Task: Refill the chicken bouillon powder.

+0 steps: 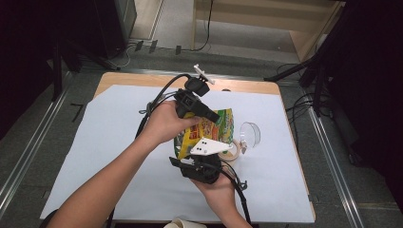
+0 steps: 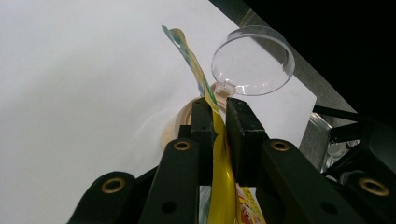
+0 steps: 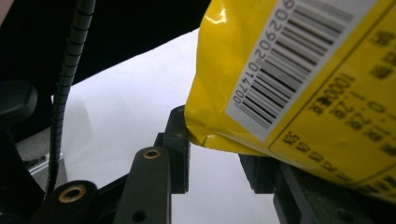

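Observation:
A yellow and green snack bag (image 1: 216, 127) hangs above the white-covered table (image 1: 109, 142) between my two grippers. My left gripper (image 1: 215, 117) reaches in from the upper left. In the left gripper view, this gripper (image 2: 218, 105) has its jaws pinched on the bag's thin yellow edge (image 2: 223, 177). My right gripper (image 1: 202, 159), with its grey three-cornered plate, sits just below the bag. In the right gripper view, the right gripper (image 3: 217, 158) has its jaws apart with white table showing between them. The bag's barcode side (image 3: 299, 79) lies over them and hides the right jaw's tip.
A clear plastic lid (image 1: 250, 134) stands on edge to the right of the bag, also seen as the lid (image 2: 252, 60) beyond my left jaws. A beige tape roll (image 1: 232, 151) lies beside it. A white rounded object (image 1: 183, 223) is at the near table edge.

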